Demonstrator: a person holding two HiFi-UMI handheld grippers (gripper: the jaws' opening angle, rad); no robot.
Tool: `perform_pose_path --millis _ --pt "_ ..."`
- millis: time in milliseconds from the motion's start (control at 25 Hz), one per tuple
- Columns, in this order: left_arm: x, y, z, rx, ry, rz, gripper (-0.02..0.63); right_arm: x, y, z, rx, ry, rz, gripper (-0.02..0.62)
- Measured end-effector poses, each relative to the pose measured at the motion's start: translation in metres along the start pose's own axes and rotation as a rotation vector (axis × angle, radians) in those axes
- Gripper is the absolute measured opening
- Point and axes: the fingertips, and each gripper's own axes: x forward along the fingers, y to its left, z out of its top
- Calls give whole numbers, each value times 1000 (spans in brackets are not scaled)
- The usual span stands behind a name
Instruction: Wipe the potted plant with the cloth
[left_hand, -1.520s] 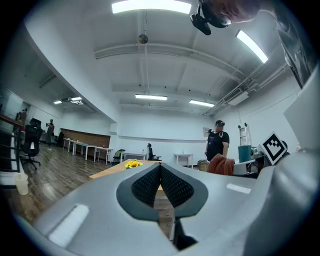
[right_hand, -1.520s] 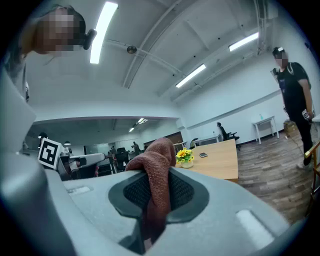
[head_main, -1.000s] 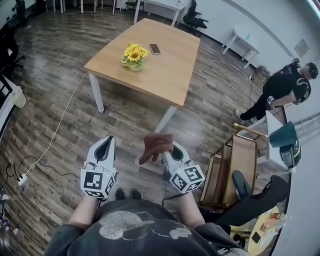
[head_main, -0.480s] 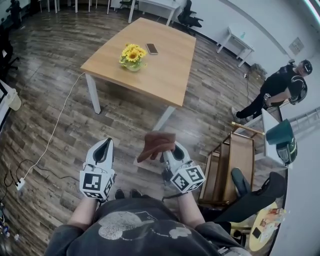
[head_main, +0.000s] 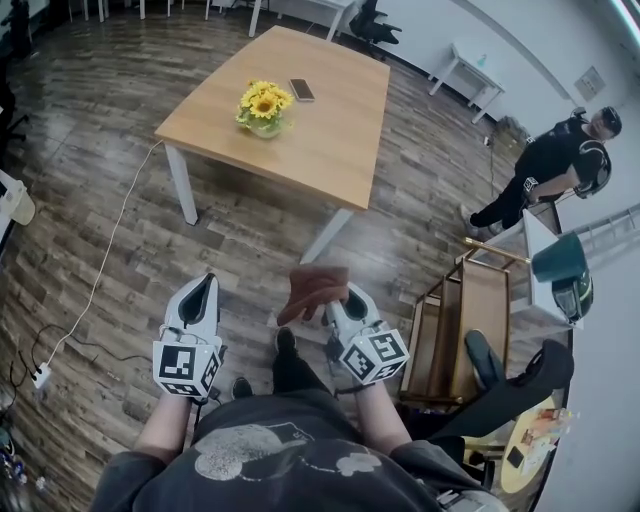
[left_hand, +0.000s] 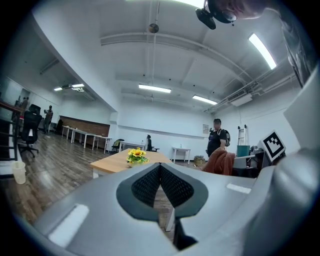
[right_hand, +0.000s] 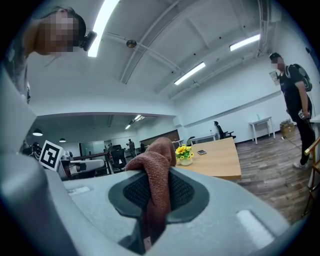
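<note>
A small potted plant (head_main: 262, 108) with yellow flowers stands on a wooden table (head_main: 330, 140) across the room; it also shows as the plant (left_hand: 136, 156) and the plant (right_hand: 184, 153) in the two gripper views. My right gripper (head_main: 333, 297) is shut on a reddish-brown cloth (head_main: 312, 289), the cloth (right_hand: 156, 175) bunched up between its jaws. My left gripper (head_main: 197, 295) is shut with nothing in it. Both grippers are held out in front of me over the floor, well short of the table.
A phone (head_main: 300, 90) lies on the table behind the plant. A wooden trolley (head_main: 470, 330) stands to my right. A person (head_main: 545, 170) stands at the far right by a white table. A white cable (head_main: 100, 280) and power strip (head_main: 40, 376) lie on the floor at left.
The table and plant have shifted slightly up and left in the head view. One of my feet now shows stepped forward between the grippers. Both grippers stay shut.
</note>
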Motion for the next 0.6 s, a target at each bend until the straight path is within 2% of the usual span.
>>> perform_pose_path --millis 160,280,600 --pt "23 8 -4 11 5 32 19 26 -24 -2 19 -3 9 51" --pt "47 14 -7 11 10 71 20 53 -44 3 14 2 47 51" --pt "138 7 8 51 -3 111 19 121 -116 45 13 -35 116 51"
